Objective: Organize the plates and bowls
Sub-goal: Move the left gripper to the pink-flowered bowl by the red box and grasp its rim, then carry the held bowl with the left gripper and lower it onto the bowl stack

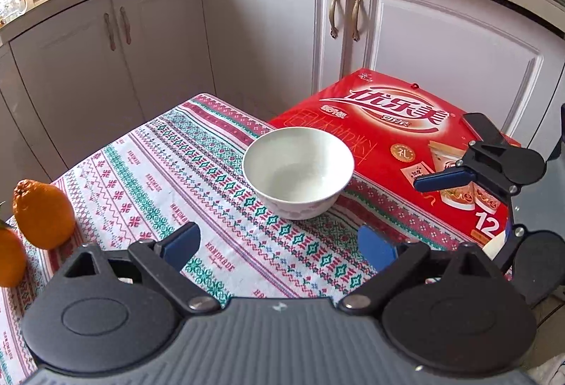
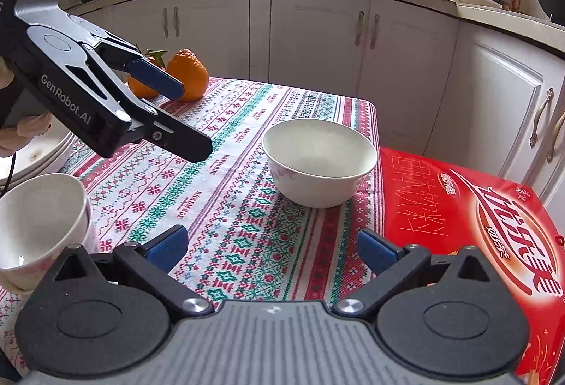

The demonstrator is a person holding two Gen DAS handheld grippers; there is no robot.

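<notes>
We hold both the left gripper [image 1: 279, 244] and right gripper [image 2: 272, 249] wide open and empty, aimed at the lone white ceramic bowl [image 2: 319, 161]; likely to stack it.

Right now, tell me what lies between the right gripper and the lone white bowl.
Only bare patterned tablecloth lies between the right gripper and the white bowl; the right wrist view shows it.

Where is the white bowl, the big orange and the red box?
white bowl [image 2: 319, 159]: right wrist view, inside wall.
big orange [image 2: 189, 72]: right wrist view, front skin.
red box [image 1: 388, 124]: left wrist view, printed top.
</notes>
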